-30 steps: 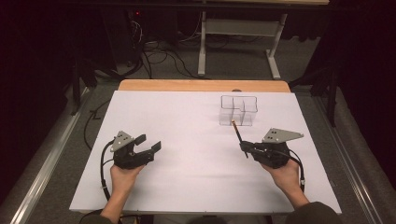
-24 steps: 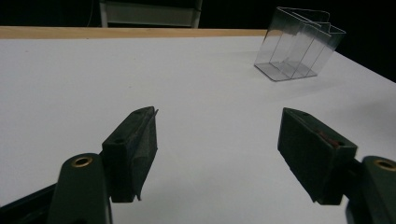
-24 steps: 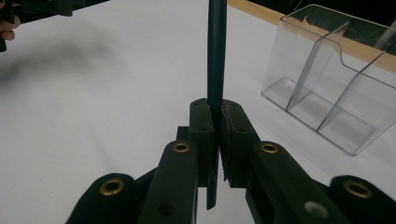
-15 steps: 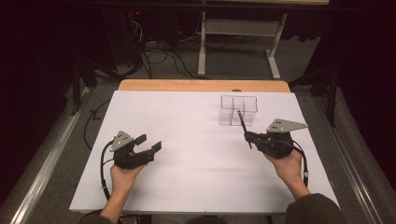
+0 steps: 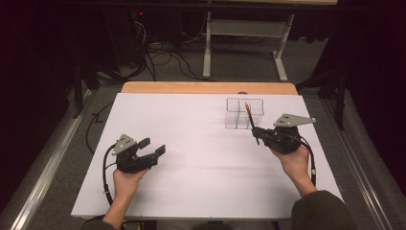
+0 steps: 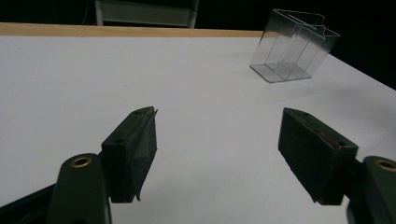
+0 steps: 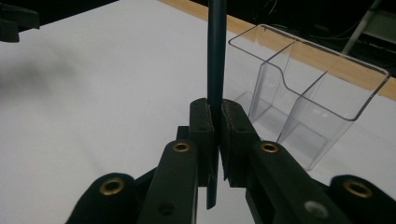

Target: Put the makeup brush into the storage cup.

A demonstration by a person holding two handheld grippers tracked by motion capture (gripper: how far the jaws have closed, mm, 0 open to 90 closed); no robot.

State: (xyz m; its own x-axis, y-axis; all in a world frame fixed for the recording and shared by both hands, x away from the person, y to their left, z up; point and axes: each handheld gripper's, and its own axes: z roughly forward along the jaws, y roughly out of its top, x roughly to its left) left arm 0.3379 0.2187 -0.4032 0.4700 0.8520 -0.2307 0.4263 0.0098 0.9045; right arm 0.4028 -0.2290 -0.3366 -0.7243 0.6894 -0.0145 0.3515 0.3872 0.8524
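High view is showing a dark pencil (image 5: 251,120) being held in the right gripper (image 5: 258,132), leaning so that its upper, brownish end is crossing in front of a clear plastic organiser (image 5: 238,111) standing on the far right part of the white worktop (image 5: 201,139). Right gripper view is showing the pencil (image 7: 216,70) running up between the two black jaws, which are pressing on it from both sides, with a short stub of it sticking out below the pads (image 7: 201,122); just beside and beyond it the clear organiser (image 7: 322,93) is standing upright, its inner walls dividing it into compartments, though how many I cannot tell. The pencil is sitting outside the organiser, near its near left corner. The person's right hand (image 5: 293,162) is holding this gripper above the right side of the worktop, a grey three-cornered plate (image 5: 293,120) sitting on top and a cable trailing back along the wrist. Well apart, on the near left of the worktop, the left hand (image 5: 125,181) is holding the left gripper (image 5: 152,146), whose jaws are standing wide apart with nothing between them. Left gripper view is showing those pads (image 6: 135,144) spread over bare white worktop (image 6: 93,79), with the organiser (image 6: 294,46) at the far right. A wooden edge (image 5: 206,87) is running along the far side of the worktop, and beyond it cables are lying on the dark floor (image 5: 167,62).
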